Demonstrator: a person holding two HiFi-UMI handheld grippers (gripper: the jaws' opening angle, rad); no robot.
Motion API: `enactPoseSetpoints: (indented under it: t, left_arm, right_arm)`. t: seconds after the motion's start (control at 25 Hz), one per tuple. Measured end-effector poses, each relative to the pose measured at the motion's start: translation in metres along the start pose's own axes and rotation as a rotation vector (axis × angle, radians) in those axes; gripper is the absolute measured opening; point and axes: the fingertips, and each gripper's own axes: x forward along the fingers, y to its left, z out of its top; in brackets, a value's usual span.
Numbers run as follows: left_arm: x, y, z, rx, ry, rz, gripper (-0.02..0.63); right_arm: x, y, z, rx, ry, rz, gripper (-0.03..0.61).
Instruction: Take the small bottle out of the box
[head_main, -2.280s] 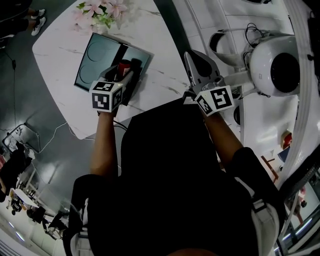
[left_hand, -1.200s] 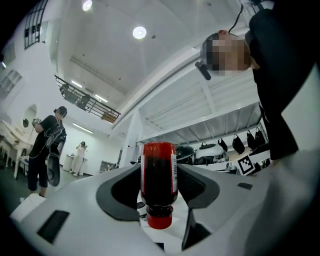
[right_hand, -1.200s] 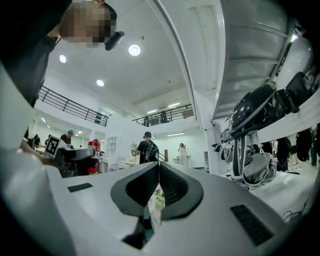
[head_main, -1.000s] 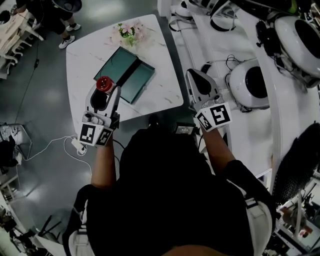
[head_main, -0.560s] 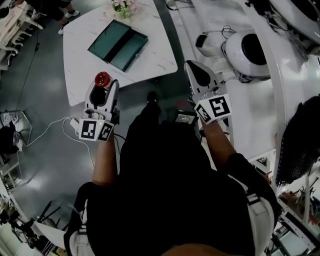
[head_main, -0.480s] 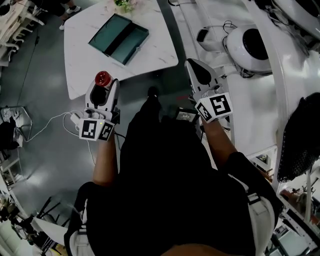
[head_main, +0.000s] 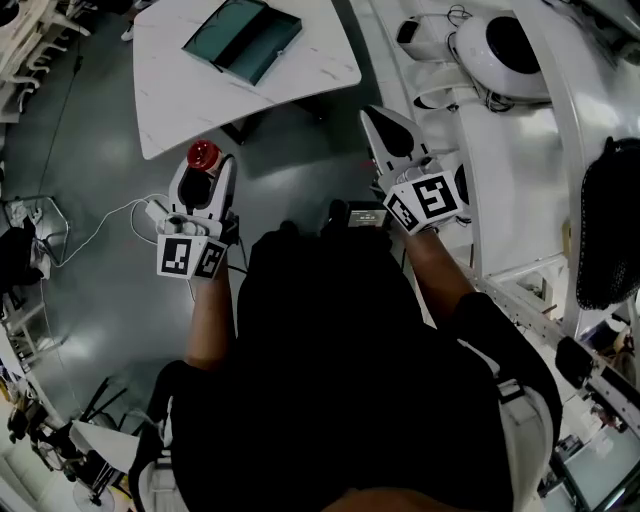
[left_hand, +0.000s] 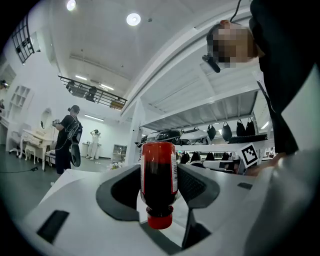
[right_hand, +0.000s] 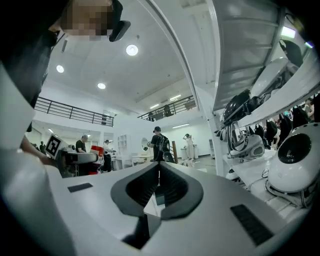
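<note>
my left gripper's (head_main: 205, 170) jaws are clamped on the small bottle (left_hand: 159, 182) at mid-body, with its cap pointing back toward the camera. the box (head_main: 243, 35) lies on the counter (head_main: 300, 72), far ahead of the jaws. the bottle looks light, rigid and glossy, so i judge it could slip. my right gripper's (right_hand: 159, 186) jaws are pressed together on nothing. i can't read the label print, and the pads' contact is partly hidden.
</note>
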Motion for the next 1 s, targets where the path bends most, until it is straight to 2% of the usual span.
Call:
enactPoseSetpoints:
  t: [0.16, 0.48, 0.68, 0.8, 1.0]
  left_arm:
    - [-0.028, -0.002, 0.006, -0.019, -0.03, -0.046, 0.235]
    - [-0.115, 0.032, 0.006, -0.022, -0.005, -0.057, 0.235]
    - [-0.167, 0.047, -0.015, -0.057, 0.028, -0.063, 0.235]
    - [-0.188, 0.052, -0.032, -0.1, 0.045, -0.072, 0.235]
    - [-0.202, 0.04, -0.051, -0.151, 0.056, -0.124, 0.235]
  right_arm:
    - [-0.011, 0.038, -0.003, -0.01, 0.021, -0.013, 0.034]
    - [-0.023, 0.129, 0.002, -0.038, 0.012, -0.072, 0.034]
    - [-0.028, 0.182, -0.016, -0.037, 0.053, -0.063, 0.034]
    - [-0.032, 0.202, -0.03, -0.021, 0.077, -0.069, 0.034]
    - [-0.047, 0.209, -0.038, -0.002, 0.114, -0.099, 0.034]
